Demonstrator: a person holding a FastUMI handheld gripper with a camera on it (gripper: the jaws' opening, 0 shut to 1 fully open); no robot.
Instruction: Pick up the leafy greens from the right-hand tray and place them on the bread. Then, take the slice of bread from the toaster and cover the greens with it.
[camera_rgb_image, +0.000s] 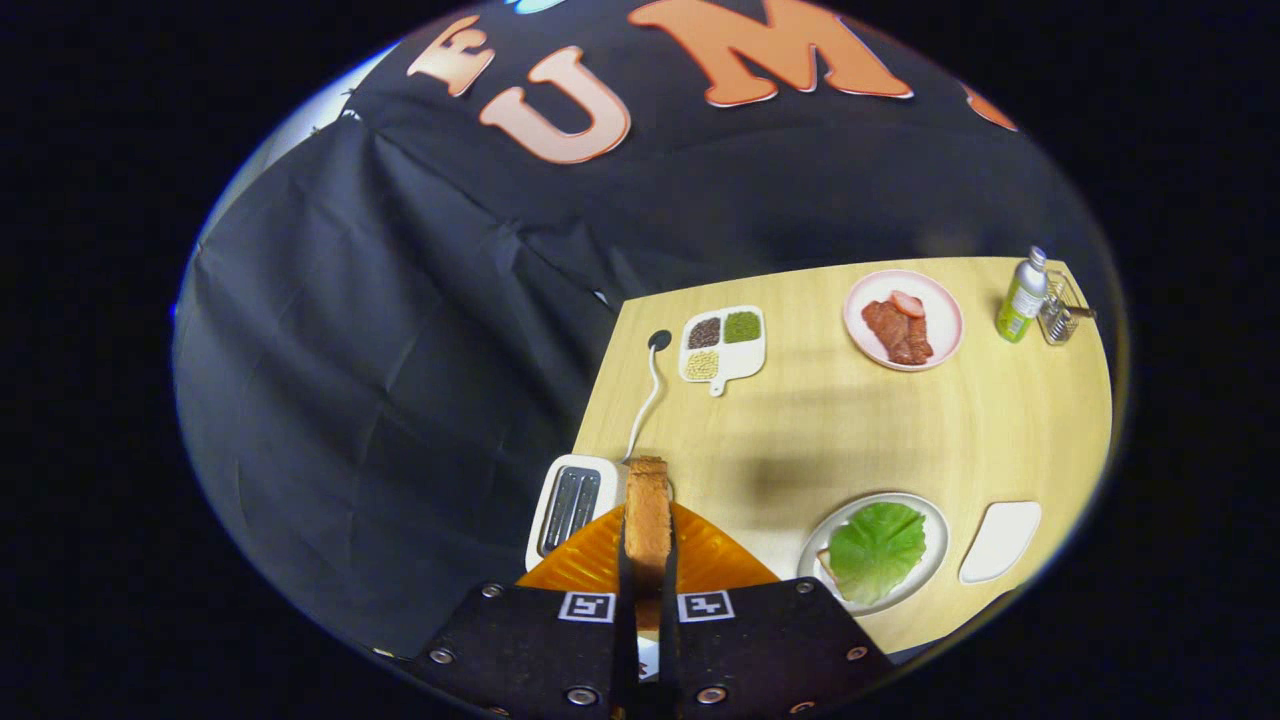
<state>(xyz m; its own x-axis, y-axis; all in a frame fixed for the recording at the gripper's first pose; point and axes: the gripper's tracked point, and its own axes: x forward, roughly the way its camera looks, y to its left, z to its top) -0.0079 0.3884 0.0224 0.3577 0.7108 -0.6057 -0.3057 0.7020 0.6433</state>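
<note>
Held edge-on between the two fingers (648, 590), which close narrowly on its faces, the slice of bread (648, 520) stands upright so that it has cleared the toaster (573, 505), seen just beyond and to the left with open slots. Its cord (645, 400) runs away across the counter (850, 420). To the right of the fingers, the plate (930, 540) carries the leafy greens (878, 550), already lying on the lower bread, whose corner shows at the leaf's edge. An emptied white tray (1000, 541) sits just beside the plate. Remaining step, by inference: carry the slice over and lay it flat on the greens.
</note>
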